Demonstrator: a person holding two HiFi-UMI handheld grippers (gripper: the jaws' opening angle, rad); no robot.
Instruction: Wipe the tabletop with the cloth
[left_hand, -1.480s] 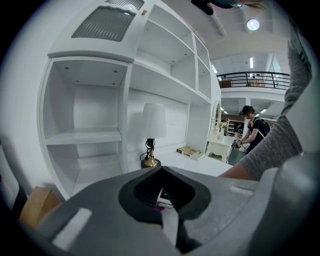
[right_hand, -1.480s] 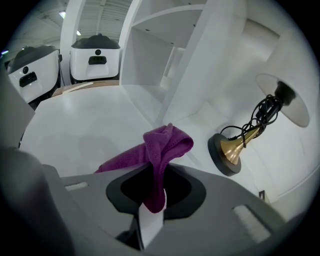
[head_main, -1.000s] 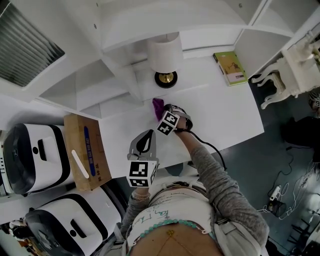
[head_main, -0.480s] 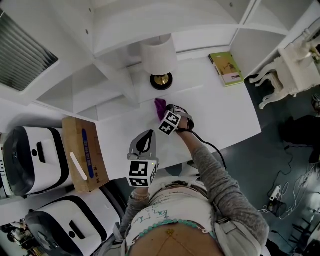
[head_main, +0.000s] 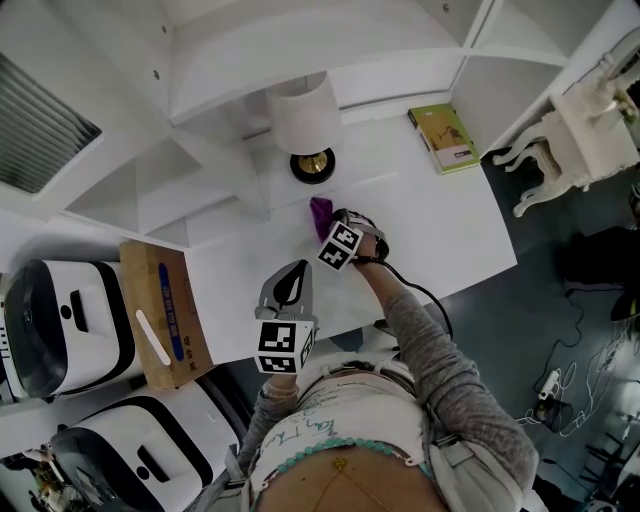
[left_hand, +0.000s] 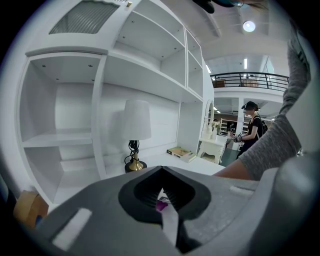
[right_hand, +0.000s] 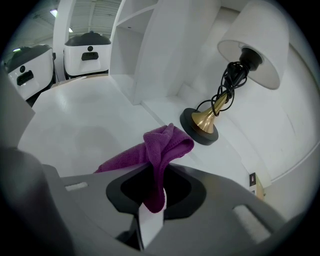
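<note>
A purple cloth is pinched in my right gripper, whose jaws are shut on it; the cloth bunches up in front of the jaws and trails left onto the white tabletop. In the head view the cloth shows just beyond the right gripper, close to the lamp base. My left gripper hovers over the table's near edge, jaws shut with nothing between them.
A table lamp with a brass base stands just behind the cloth. A green book lies at the far right of the table. A cardboard box and white machines sit to the left. White shelving rises behind.
The grippers and cloth stay almost where they were. The head camera has shifted, so the lamp, book and box appear slightly further left and lower.
</note>
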